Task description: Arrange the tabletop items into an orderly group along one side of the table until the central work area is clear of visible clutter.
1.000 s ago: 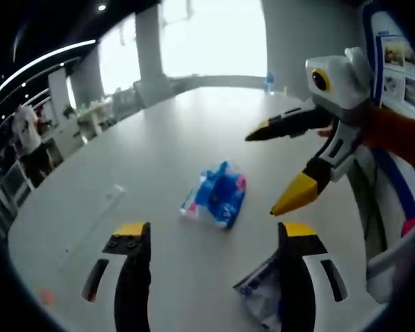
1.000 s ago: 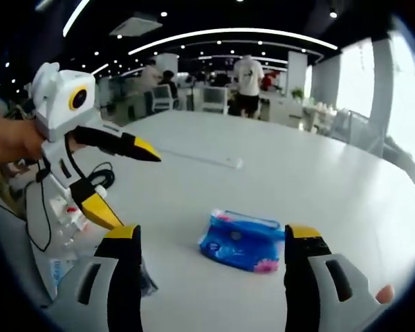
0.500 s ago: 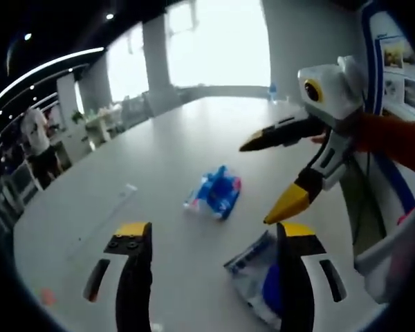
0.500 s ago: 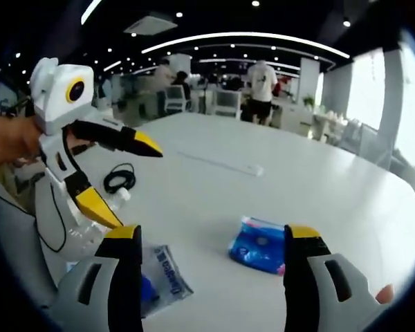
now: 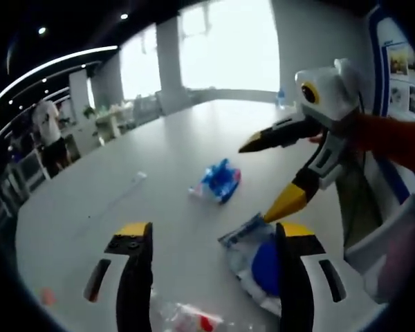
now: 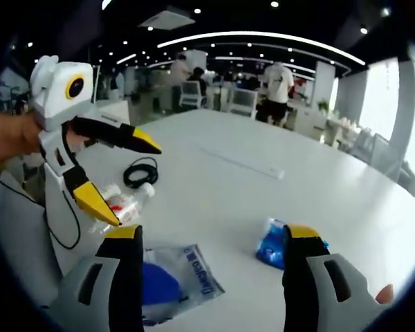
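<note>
A blue tissue pack (image 5: 218, 182) (image 6: 274, 242) lies on the white table (image 5: 159, 145), out ahead of both grippers. Nearer to me rests a clear bag with a blue item inside (image 5: 254, 263) (image 6: 170, 279). A clear plastic bottle with a red label (image 6: 122, 203) (image 5: 188, 319) lies beside the bag. My left gripper (image 5: 214, 235) (image 6: 128, 181) is open and holds nothing. So is my right gripper (image 6: 211, 235) (image 5: 266, 176), also open above the bag. Neither touches an item.
A black coiled cable (image 6: 140, 171) lies past the bottle. A thin white strip (image 6: 245, 162) (image 5: 135, 178) lies further out on the table, and a small orange speck (image 5: 47, 296) sits near its edge. People stand among desks in the background (image 6: 277, 83).
Both cameras have drawn back, so the tissue pack looks farther off and the bag, bottle and cable have come into view. The items lie where they were. Both grippers stay open.
</note>
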A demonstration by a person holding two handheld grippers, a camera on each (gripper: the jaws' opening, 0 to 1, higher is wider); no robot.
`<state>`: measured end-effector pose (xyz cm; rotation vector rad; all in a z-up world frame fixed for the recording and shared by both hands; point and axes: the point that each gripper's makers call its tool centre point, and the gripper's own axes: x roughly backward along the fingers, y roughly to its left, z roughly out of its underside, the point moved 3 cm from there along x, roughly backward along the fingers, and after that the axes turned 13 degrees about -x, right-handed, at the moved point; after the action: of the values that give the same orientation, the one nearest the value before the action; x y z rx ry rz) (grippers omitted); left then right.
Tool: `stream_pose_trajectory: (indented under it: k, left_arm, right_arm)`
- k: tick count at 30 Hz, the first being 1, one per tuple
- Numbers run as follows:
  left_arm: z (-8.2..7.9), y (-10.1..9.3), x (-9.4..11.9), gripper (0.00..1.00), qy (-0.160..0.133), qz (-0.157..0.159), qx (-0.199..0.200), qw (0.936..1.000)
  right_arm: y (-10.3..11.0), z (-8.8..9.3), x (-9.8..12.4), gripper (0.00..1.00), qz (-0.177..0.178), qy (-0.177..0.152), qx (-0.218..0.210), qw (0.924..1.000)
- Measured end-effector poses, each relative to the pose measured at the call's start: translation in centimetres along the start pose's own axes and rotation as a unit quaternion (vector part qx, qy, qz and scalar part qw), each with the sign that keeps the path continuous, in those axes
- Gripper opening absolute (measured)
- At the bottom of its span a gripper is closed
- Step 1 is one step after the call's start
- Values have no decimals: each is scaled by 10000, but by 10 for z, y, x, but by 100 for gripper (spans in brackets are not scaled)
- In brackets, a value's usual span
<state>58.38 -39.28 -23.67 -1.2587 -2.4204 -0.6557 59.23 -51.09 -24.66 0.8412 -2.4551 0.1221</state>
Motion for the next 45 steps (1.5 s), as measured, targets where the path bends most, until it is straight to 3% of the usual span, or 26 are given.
stream_pose_trajectory:
  k: [13, 22, 34, 45]
  left_arm:
    - [19, -9, 34, 69, -48, -229, 218, 9995]
    - [33, -26, 52, 68, -26, -301, 357, 9989]
    - [46, -45, 65, 67, 29, -343, 492, 9982]
    - [46, -64, 63, 66, 13, -244, 538, 9983]
  right_arm:
    - [44, 5, -5, 82, -317, 76, 227, 9992]
    - [66, 14, -2, 81, -483, 126, 321, 9982]
    - [88, 32, 5, 81, -709, 327, 591, 9952]
    - [97, 49, 11, 81, -851, 545, 802, 9916]
